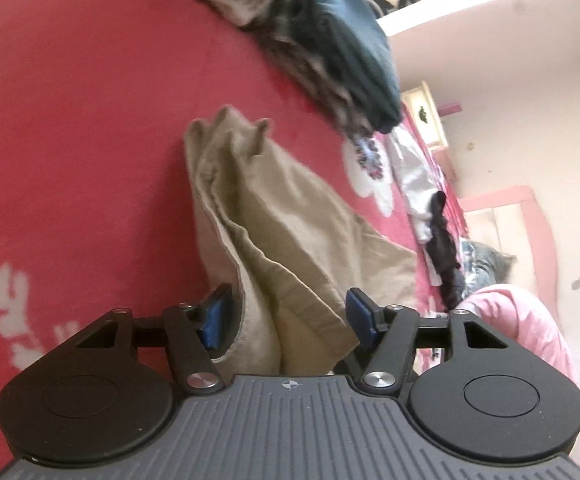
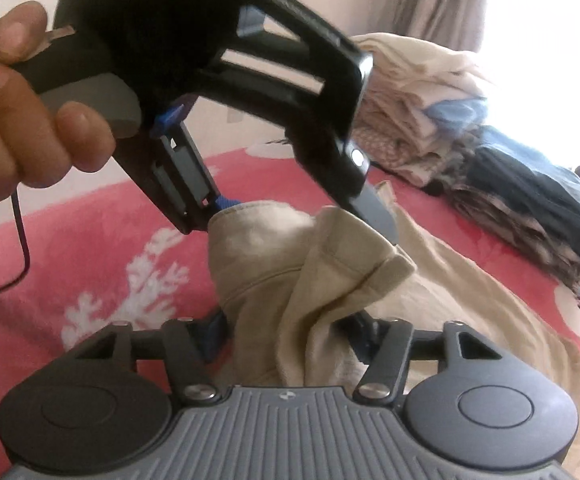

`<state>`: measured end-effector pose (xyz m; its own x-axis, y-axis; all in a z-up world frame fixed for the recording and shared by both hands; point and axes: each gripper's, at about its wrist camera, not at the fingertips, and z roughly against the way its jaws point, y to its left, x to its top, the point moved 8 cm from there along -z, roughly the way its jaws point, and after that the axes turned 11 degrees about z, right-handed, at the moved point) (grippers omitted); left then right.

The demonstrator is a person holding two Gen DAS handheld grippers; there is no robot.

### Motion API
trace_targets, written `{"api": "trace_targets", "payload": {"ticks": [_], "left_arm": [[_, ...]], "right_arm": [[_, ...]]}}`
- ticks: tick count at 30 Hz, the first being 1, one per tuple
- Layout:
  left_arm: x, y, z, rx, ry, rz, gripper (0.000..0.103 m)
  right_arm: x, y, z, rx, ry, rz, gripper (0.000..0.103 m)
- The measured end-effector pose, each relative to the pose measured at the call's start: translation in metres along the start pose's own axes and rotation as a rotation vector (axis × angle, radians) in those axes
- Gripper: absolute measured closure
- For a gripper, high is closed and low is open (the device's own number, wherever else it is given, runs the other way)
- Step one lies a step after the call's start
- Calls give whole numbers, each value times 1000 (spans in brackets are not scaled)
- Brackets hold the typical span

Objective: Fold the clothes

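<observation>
A beige garment (image 1: pixel 282 216) lies bunched on a red bed cover (image 1: pixel 90 140) with white patterns. Its near end fills the gap between the blue pads of my left gripper (image 1: pixel 286 316), which is shut on that thick bunch. In the right wrist view the left gripper (image 2: pixel 302 212), held by a hand (image 2: pixel 18 120), points down into the raised top of the garment (image 2: pixel 430 292). My right gripper (image 2: pixel 290 334) has a lower fold of the same cloth packed between its jaws and is shut on it. One right finger is partly hidden by the cloth.
A pile of folded clothes (image 2: pixel 490 168) sits at the back right of the bed (image 2: pixel 90 240), dark and plaid pieces lowest. The same pile (image 1: pixel 330 52) shows in the left view, with loose white and black garments (image 1: pixel 422 184) and something pink (image 1: pixel 522 320). A cable (image 2: pixel 22 248) hangs below the hand.
</observation>
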<state>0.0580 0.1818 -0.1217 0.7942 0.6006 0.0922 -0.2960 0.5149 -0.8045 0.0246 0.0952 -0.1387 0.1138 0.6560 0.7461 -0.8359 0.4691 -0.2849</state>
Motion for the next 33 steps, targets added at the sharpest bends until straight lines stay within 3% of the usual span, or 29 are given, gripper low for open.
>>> {"api": "trace_targets", "payload": {"ticks": [6,8,9,12,17,24,28,33], "left_arm": [[-2,-16,-5,22,7,-43,35],[-2,-18,-4,24,6,-51,35],[-2,-20,-3,20,5,-54,35],[-3,-31,-1,-1,4,-69,34],[-8,-66,0,-62,2,-148,34],[-19,-131,-2,-236,22,-234,34],[-28,-153,2,-335,13,-243,34],[-34,-161,-10,-334,7,-236,34]], "right_arm": [[7,6,-1,-54,3,86,38],[8,5,-1,-77,-2,89,46],[8,1,0,-85,-6,62,53],[9,-10,9,-88,-32,-10,60],[13,-30,34,-146,-92,-101,65],[12,-84,84,-267,-236,-342,70],[-7,-118,118,-310,-297,-479,71],[-36,-157,153,-347,-360,-605,72]]}}
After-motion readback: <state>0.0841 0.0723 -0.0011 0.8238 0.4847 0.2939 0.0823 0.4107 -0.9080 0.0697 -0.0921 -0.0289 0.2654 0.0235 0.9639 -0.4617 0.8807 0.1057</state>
